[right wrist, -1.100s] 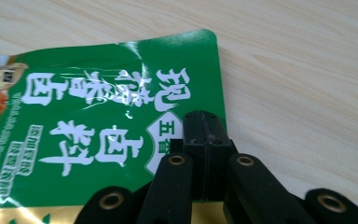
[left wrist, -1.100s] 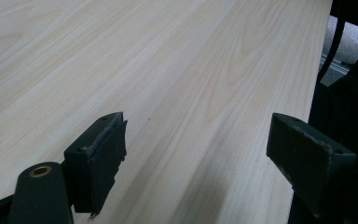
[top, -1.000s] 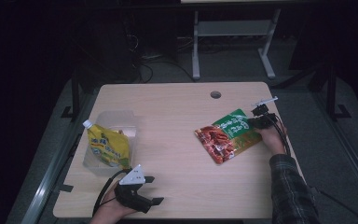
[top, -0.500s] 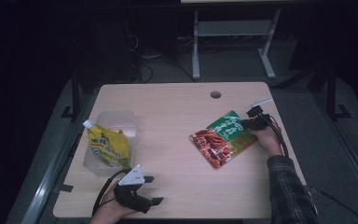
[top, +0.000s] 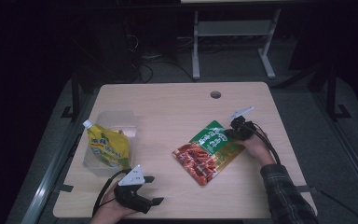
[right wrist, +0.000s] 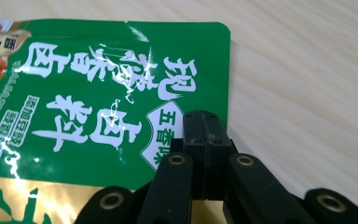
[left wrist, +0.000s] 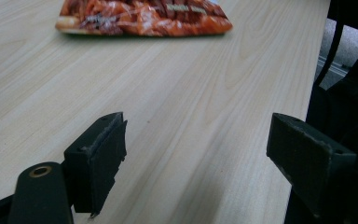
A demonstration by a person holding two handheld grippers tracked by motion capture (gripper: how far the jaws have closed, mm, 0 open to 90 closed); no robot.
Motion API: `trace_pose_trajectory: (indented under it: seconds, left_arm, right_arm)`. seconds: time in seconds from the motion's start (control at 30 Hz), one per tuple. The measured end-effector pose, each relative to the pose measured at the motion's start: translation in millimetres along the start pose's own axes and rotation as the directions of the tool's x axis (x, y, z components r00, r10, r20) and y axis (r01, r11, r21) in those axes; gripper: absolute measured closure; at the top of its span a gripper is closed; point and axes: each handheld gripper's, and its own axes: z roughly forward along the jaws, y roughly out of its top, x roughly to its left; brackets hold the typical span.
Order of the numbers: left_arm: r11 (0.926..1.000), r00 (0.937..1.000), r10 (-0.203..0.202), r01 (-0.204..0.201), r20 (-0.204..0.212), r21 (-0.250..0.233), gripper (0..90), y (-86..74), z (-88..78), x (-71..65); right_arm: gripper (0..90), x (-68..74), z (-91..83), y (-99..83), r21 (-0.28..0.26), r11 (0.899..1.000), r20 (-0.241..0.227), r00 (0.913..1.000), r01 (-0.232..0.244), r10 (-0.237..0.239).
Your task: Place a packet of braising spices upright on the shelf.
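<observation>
pouch (top: 208,151) is pinched at its green edge by the right fingers (right wrist: 204,140); a thin grip may slip while dragging; left fingers (left wrist: 103,154) spread, idle on the counter (top: 168,107).

This is looking like a lab or recording room rather than a home. A plain light-wood surface (top: 168,112) with a cable hole (top: 215,94) at its 12 o'clock edge is standing alone on grey flooring in a darkened space. Loose cables (top: 151,65) are lying at 11 o'clock, beside the white metal frame (top: 233,39) of another desk at 12 o'clock.
</observation>
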Motion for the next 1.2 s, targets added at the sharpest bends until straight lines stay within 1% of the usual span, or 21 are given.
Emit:
trace_pose_trajectory:
  seconds: [0.13,0.27,0.3,0.4,0.5,0.57,0.6,0.63,0.67,0.7,0.73,0.8,0.83,0.9,0.93,1.0,1.03,1.1,1.17,1.2]
  left_arm:
    - [1.0000,1.0000,0.000,0.000,-0.007,-0.009,18.9,0.3,-1.3,-0.1]
    - [0.9999,0.9999,0.002,-0.002,-0.010,-0.014,18.9,0.3,-2.7,-0.3]
    - [0.9999,0.9999,0.001,-0.002,-0.011,-0.017,18.9,0.4,-2.8,-0.4]
    - [0.9997,0.9999,-0.004,0.003,-0.011,-0.025,18.9,0.6,-2.9,0.0]
    - [0.9997,0.9999,-0.001,0.001,-0.012,-0.023,19.0,0.5,-2.9,-0.6]
    - [0.9997,0.9999,-0.001,0.001,-0.015,-0.026,18.9,0.8,-3.2,-0.8]
    - [0.9996,0.9999,-0.002,0.001,-0.017,-0.027,18.9,1.0,-3.6,-0.6]
    - [0.9996,0.9998,-0.003,0.003,-0.018,-0.030,18.9,1.3,-3.7,-0.6]
    - [0.9995,0.9998,-0.006,0.006,-0.019,-0.033,18.9,2.0,-3.5,-0.8]
    - [0.9995,0.9998,-0.008,0.008,-0.018,-0.031,18.9,2.6,-3.4,-0.7]
    - [0.9995,0.9998,-0.013,0.012,-0.018,-0.029,18.9,3.9,-3.2,-0.4]
    - [0.9995,0.9995,-0.008,0.007,-0.029,-0.030,18.6,7.3,-2.4,-1.5]
    - [0.9995,0.9995,-0.004,0.003,-0.031,-0.032,18.5,8.7,-1.8,-1.5]
    - [0.9994,0.9993,-0.013,0.012,-0.034,-0.031,18.4,13.3,0.4,-0.4]
    - [0.9994,0.9992,-0.017,0.015,-0.035,-0.030,18.2,15.8,1.9,0.8]
    - [0.9994,0.9989,-0.019,0.018,-0.042,-0.030,18.1,20.5,4.6,3.3]
    - [0.9989,0.9985,-0.029,0.027,-0.046,-0.039,18.1,23.3,6.8,3.6]
    - [0.9995,0.9985,-0.014,0.013,-0.054,-0.029,17.4,29.4,9.7,6.3]
    - [0.9995,0.9986,-0.018,0.017,-0.049,-0.028,16.4,34.9,14.4,9.2]
    - [0.9998,0.9988,-0.010,0.009,-0.049,-0.020,16.3,38.3,18.0,11.4]
  right_arm:
    - [90.0,15.3,0.5,2.1,0.010,0.999,-0.031,0.9988,0.039,-0.039]
    - [90.0,30.3,-0.7,1.9,0.015,0.997,-0.056,0.9954,0.078,-0.077]
    - [90.0,35.2,-1.4,1.0,0.012,0.996,-0.069,0.9936,0.090,-0.089]
    - [90.0,45.8,-3.8,-1.0,0.017,0.994,-0.102,0.9893,0.107,-0.104]
    - [90.0,57.4,-6.3,-3.3,0.014,0.991,-0.114,0.9844,0.136,-0.134]
    - [90.0,63.5,-6.5,-4.9,0.003,0.988,-0.136,0.9788,0.155,-0.153]
    - [90.0,66.0,-6.6,-4.9,0.006,0.985,-0.147,0.9748,0.171,-0.168]
    - [90.0,69.2,-6.7,-4.5,0.009,0.984,-0.152,0.9727,0.179,-0.176]
    - [90.0,71.4,-6.4,-3.9,0.010,0.981,-0.147,0.9706,0.194,-0.191]
    - [90.0,72.8,-6.0,-3.3,0.008,0.980,-0.147,0.9700,0.197,-0.194]
    - [90.0,72.7,-6.7,-3.3,0.007,0.981,-0.147,0.9708,0.193,-0.190]
    - [90.0,70.3,-18.7,-3.5,-0.037,0.992,-0.169,0.9778,0.119,-0.123]
    - [89.0,69.2,-25.9,-4.4,-0.061,0.994,-0.171,0.9798,0.094,-0.103]
    - [82.0,69.9,-38.1,-9.0,-0.099,0.993,-0.170,0.9815,0.072,-0.088]
    - [76.9,71.7,-43.1,-12.5,-0.104,0.993,-0.161,0.9839,0.062,-0.079]
    - [68.8,73.4,-49.4,-19.1,-0.110,0.993,-0.167,0.9843,0.039,-0.058]
    - [65.4,74.6,-52.6,-23.1,-0.116,0.993,-0.167,0.9848,0.029,-0.048]
    - [55.9,77.4,-58.6,-32.1,-0.123,0.992,-0.161,0.9861,0.021,-0.040]
    - [49.0,79.9,-63.6,-40.2,-0.124,0.992,-0.170,0.9853,-0.009,-0.012]
    - [46.2,81.0,-65.4,-43.3,-0.123,0.992,-0.173,0.9849,-0.016,-0.006]
